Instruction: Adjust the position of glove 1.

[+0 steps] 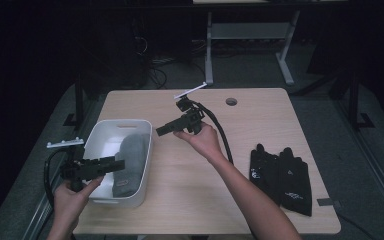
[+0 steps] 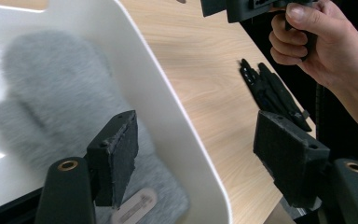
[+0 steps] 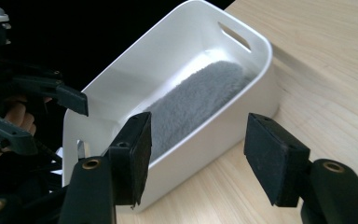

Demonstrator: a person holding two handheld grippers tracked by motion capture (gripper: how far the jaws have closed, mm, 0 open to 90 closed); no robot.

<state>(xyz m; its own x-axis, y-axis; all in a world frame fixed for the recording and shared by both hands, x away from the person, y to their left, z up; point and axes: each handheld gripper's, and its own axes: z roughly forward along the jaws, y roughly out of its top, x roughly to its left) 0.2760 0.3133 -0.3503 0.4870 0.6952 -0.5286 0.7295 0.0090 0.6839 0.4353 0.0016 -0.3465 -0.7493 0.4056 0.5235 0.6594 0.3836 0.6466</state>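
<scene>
High view: two hand-held grippers hover over a wooden table (image 1: 190,200), both with jaws apart and nothing between them.
At left, the left gripper (image 1: 119,163) hangs above a white bin (image 1: 145,150) holding a grey mitten (image 1: 130,155); the right gripper (image 1: 159,132) hovers just past the bin's right rim; black gloves (image 1: 281,177) lie at far right, well apart.

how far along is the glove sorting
Done: the grey mitten lies in the white bin. In hand: nothing; the left gripper over the bin and the right gripper beside it are both open and empty. Left: the black gloves lie on the table, likely next.
</scene>
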